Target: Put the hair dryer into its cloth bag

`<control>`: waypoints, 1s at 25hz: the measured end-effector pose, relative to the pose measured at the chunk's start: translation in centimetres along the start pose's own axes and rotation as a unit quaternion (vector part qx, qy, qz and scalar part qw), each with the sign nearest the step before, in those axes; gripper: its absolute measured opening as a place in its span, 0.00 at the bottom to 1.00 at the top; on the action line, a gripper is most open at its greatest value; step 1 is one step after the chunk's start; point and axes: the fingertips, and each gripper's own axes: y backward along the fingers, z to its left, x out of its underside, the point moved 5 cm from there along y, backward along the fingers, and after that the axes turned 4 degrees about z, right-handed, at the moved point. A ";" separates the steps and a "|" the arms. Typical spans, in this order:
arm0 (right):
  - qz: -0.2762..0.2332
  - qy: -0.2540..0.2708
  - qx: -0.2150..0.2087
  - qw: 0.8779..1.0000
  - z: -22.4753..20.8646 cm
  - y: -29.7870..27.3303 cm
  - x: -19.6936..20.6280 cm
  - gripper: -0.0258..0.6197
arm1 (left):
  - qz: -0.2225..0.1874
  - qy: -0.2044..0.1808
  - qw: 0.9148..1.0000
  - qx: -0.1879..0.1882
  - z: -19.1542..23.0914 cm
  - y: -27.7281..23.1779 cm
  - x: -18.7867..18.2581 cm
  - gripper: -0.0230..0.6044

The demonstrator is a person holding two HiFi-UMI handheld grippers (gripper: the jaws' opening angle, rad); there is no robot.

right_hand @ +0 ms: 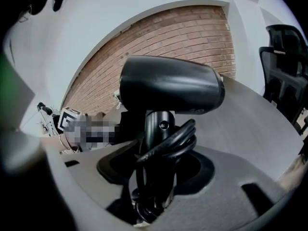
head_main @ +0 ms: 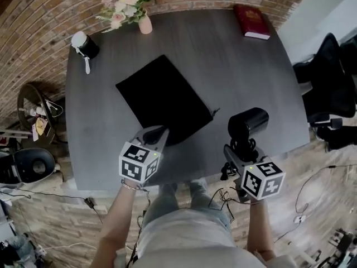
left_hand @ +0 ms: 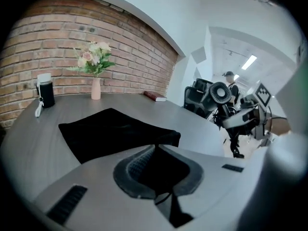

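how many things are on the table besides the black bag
3: a vase of flowers at the far edge, a black-and-white gadget at the far left corner, a red book at the far right. The table's near edge is partly covered, so more may be hidden.

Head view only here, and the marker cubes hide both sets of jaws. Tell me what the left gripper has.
Observer: The left gripper view shows the left gripper shut on an edge of the black bag. The fabric rises from the table to the jaws.
Operator: Now report the right one.
Observer: In the right gripper view, the right gripper is clamped on the hair dryer by its handle.
Operator: Check the cord.
Observer: The cord is looped round the handle and runs down between the jaws.
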 end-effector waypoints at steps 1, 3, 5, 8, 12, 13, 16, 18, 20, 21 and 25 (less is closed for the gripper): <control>0.004 0.010 -0.007 1.000 0.3 -0.4 -0.2 0.37 | -0.006 0.001 1.000 -0.009 0.2 0.2 -0.2 0.07; 0.014 0.028 -0.019 0.999 0.7 -0.9 -0.5 0.37 | -0.019 0.003 1.000 -0.023 0.2 0.5 -0.6 0.06; 0.024 0.040 -0.027 0.999 1.0 -1.2 -0.6 0.37 | -0.031 0.009 0.999 -0.034 0.0 0.9 -0.9 0.06; 0.036 0.057 -0.042 0.997 1.5 -1.7 -0.6 0.37 | -0.042 0.017 0.998 -0.051 -0.2 1.2 -1.0 0.06; 0.057 0.092 -0.064 0.992 2.2 -2.4 -0.7 0.37 | -0.051 0.029 0.996 -0.067 0.2 1.6 -0.9 0.06; 0.064 0.103 -0.069 0.990 2.4 -2.6 -0.7 0.37 | -0.054 0.032 0.996 -0.070 0.3 1.7 -0.9 0.06; 0.086 0.135 -0.086 0.983 3.2 -3.0 -0.3 0.37 | -0.060 0.033 0.995 -0.075 0.4 2.0 -0.7 0.07; 0.104 0.154 -0.103 0.977 3.7 -3.3 0.0 0.37 | -0.065 0.034 0.994 -0.075 0.2 2.0 -0.5 0.06; 0.123 0.179 -0.120 0.969 4.2 -3.6 0.5 0.37 | -0.073 0.037 0.993 -0.080 0.1 2.0 -0.3 0.06; 0.133 0.193 -0.128 0.964 4.5 -3.8 0.8 0.37 | -0.078 0.037 0.993 -0.084 0.0 2.0 -0.3 0.06; 0.169 0.233 -0.150 0.946 5.5 -4.7 2.1 0.37 | -0.100 0.037 0.990 -0.095 -0.3 2.2 0.0 0.06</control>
